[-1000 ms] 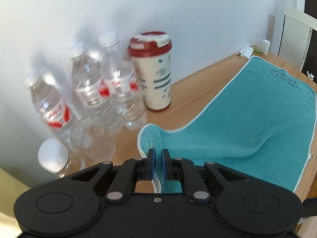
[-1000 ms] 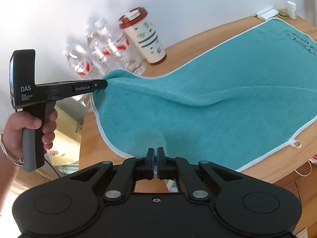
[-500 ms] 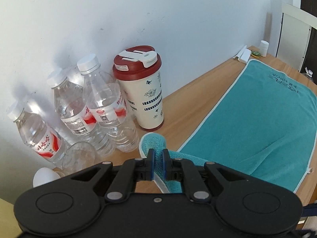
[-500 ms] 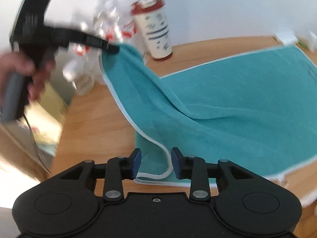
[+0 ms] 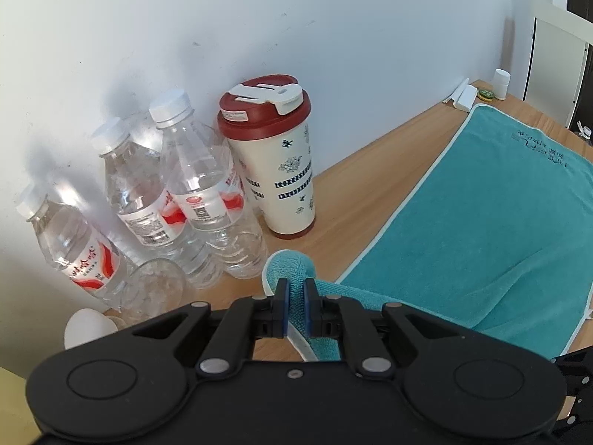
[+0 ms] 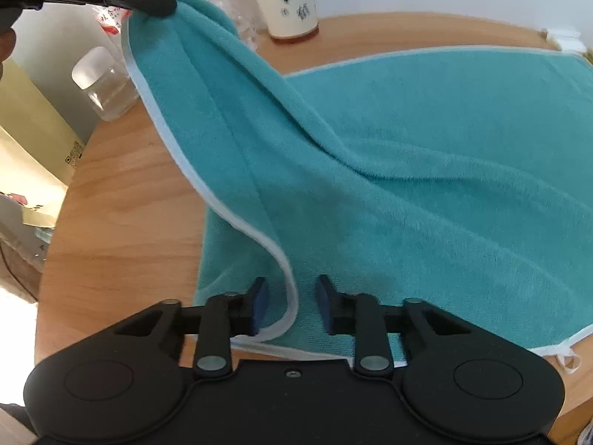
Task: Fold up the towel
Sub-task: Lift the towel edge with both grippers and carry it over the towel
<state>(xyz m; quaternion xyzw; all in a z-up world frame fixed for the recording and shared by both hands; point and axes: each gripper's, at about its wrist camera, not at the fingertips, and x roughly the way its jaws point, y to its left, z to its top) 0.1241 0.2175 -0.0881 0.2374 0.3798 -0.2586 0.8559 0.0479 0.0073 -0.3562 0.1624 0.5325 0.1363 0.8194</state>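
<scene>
left hand-held gripper [image 5: 295,306]: clamps towel [image 5: 481,230] corner | right hand-held gripper [image 6: 291,306]: wide apart, empty

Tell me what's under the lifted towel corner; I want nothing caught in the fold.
Under the raised teal towel corner held by the left hand-held gripper, bare wooden table shows. Nothing visible lies there. Whatever is beneath the flat part is covered.

wall [image 5: 296,18]: plain white | tabletop [image 6: 122,193]: light brown wood, against the wall | light: bright daylight
</scene>
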